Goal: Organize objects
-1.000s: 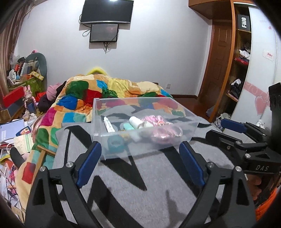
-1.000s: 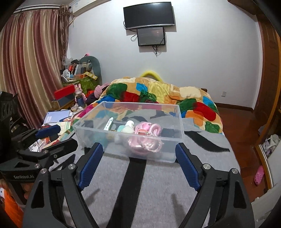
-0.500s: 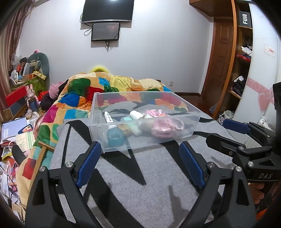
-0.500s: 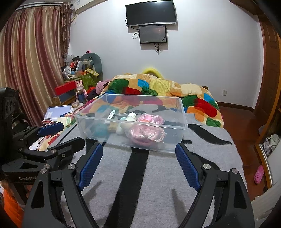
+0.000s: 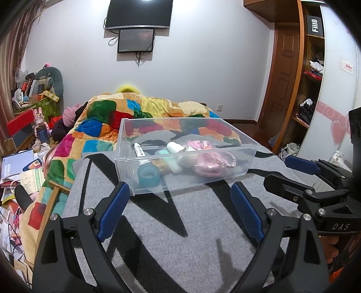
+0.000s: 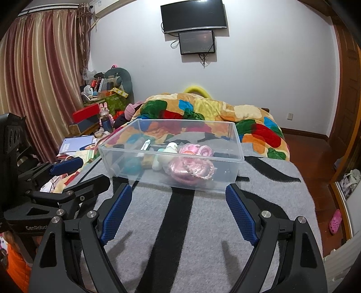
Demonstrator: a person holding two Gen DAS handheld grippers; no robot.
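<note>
While the clear plastic bin (image 5: 180, 157) sits on the grey blanket (image 5: 180, 225) with its black stripes, we hold both grippers low in front of it, and neither touches it. Our left gripper (image 5: 180, 207) has its 2 blue-padded fingers (image 5: 114, 207) spread wide with nothing between them, the tips just short of the bin's near wall. Our right gripper (image 6: 178, 209) is spread just as wide and empty, its blue pads (image 6: 241, 216) hovering over the blanket near the bin's front corners.

Inside the bin we see a teal ring of tape (image 5: 148, 174) at the near left, a white tube with dark print (image 5: 139, 152) lying behind it, a white bottle (image 5: 174, 147) tipped on its side, a pale mint piece (image 5: 171, 162) beside that, and a heap of pink cord or beads (image 5: 212, 161) on the right side. From the right wrist view the same pink heap (image 6: 191, 169) fills the bin's near middle, pressed against the front wall.

Each camera catches the other gripper at the edge of its view: the right one off to the right, the left one off to the left, both well apart from the bin. Behind the bin lies a multicoloured quilt (image 6: 203, 112) on the bed, and 2 dark screens (image 6: 194, 15) hang on the white wall.
</note>
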